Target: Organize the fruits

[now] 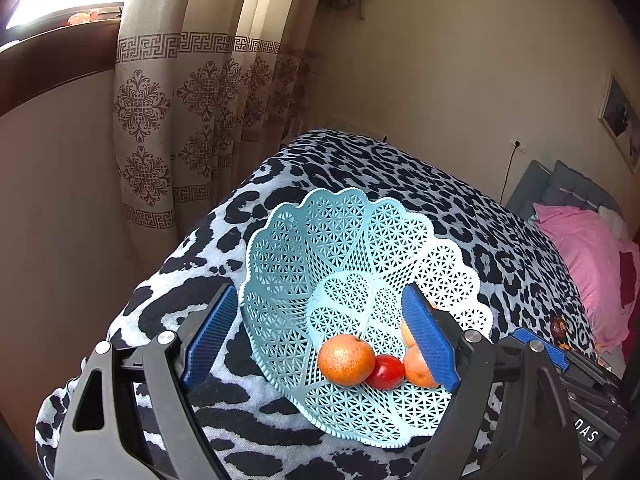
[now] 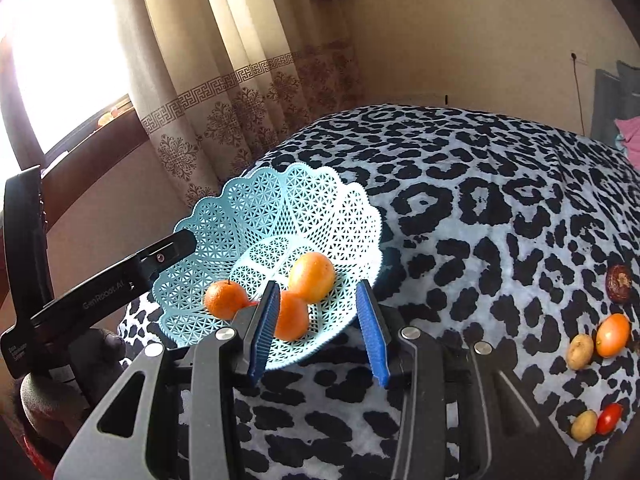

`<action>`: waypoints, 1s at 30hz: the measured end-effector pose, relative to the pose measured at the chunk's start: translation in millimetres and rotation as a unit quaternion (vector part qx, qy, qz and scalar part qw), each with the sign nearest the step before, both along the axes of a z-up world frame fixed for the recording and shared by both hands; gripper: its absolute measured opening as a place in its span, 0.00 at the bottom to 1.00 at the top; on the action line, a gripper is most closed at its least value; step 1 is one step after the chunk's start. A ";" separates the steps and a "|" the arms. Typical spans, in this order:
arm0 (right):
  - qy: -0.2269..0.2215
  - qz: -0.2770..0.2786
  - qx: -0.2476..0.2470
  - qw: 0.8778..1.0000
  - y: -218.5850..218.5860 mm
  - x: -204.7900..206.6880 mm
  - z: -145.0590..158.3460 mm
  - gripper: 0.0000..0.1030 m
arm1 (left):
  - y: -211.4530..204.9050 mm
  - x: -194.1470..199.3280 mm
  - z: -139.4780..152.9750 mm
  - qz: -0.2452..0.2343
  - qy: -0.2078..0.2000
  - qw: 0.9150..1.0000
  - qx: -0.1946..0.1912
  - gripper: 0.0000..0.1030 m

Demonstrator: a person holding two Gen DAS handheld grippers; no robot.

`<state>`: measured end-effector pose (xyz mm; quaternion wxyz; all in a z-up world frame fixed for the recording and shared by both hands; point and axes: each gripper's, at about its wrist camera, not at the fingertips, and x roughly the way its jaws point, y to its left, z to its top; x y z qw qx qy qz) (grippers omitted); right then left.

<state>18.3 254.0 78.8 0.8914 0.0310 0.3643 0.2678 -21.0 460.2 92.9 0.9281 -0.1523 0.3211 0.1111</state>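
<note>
A light blue lattice basket (image 1: pixel 304 240) (image 2: pixel 280 208) sits tilted on the leopard-print blanket. It holds three oranges (image 1: pixel 346 360) (image 2: pixel 312 276) and a red tomato (image 1: pixel 386 371). My left gripper (image 1: pixel 320 292) is open wide, with its left finger outside the basket's rim and its right finger inside, hiding part of one orange. My right gripper (image 2: pixel 318 284) is open and empty at the basket's near rim. On the blanket to the right lie a dark brown fruit (image 2: pixel 619 283), an orange fruit (image 2: pixel 612 335), two small yellowish fruits (image 2: pixel 580 352) and a red tomato (image 2: pixel 609 419).
The black-and-white blanket (image 2: pixel 460 208) covers a bed whose edge drops off on the left toward a patterned curtain (image 1: pixel 160 128) and a window. Pink pillows (image 1: pixel 580 256) lie at the far right. The left gripper's body (image 2: pixel 100 300) stands left of the basket.
</note>
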 end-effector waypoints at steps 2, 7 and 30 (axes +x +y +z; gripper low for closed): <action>0.004 -0.009 0.005 1.000 -8.4 -0.3 -1.6 0.39 | -2.2 0.4 -0.1 -0.002 0.001 1.000 0.002 0.83; 0.014 -0.022 0.008 1.000 -21.7 -2.6 -8.4 0.39 | -7.4 -0.3 0.1 -0.007 0.001 1.000 0.004 0.83; 0.025 -0.083 0.038 0.996 -94.1 -13.7 -14.4 0.47 | -59.4 1.5 11.3 -0.054 -0.001 0.998 0.031 0.90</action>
